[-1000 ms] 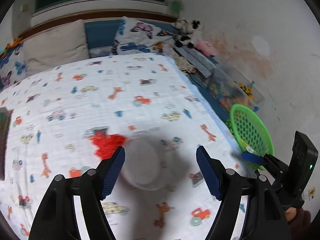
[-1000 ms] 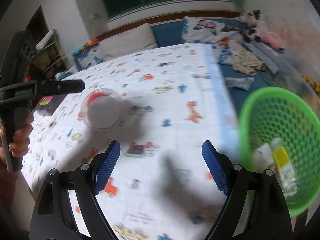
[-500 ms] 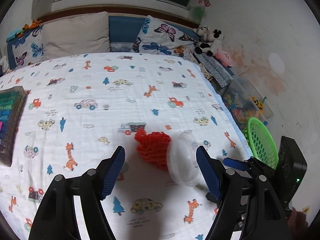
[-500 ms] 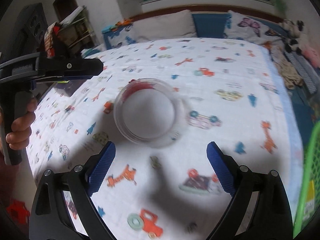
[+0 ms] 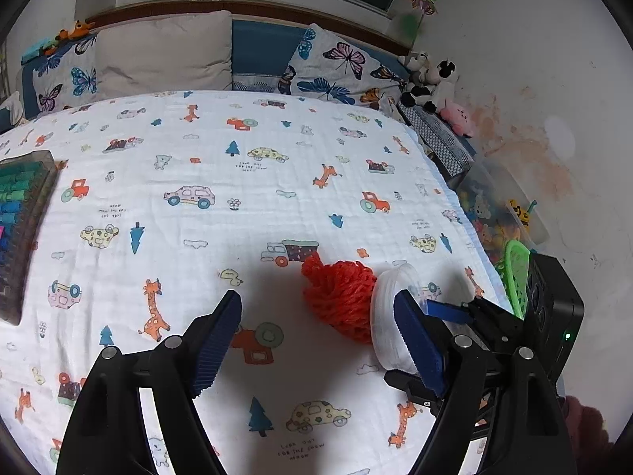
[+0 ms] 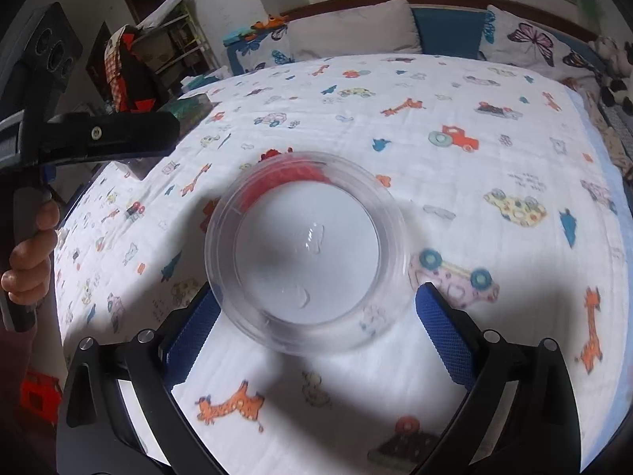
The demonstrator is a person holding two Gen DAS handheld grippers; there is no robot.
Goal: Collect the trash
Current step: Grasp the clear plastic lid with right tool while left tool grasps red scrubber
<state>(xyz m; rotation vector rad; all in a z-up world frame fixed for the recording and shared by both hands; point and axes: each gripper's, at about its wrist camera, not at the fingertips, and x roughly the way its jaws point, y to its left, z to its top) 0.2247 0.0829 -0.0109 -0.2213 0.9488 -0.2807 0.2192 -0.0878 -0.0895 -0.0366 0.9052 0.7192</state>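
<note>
Clear plastic cup (image 6: 304, 253) lies tipped on the bed (image 6: 494, 91), mouth facing the right gripper (image 6: 316, 332), fingers wide around it. Red mesh ball (image 5: 340, 301) touches its base at 12 o'clock. Left gripper (image 5: 316, 340) wide too, empty.

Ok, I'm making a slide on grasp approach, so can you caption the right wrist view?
Open right tongs closing in on a clear plastic cup lying beside red netting on the bedsheet.

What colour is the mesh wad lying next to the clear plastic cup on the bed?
Red-orange. The mesh wad shows best in the left wrist view, touching the clear plastic cup.
</note>
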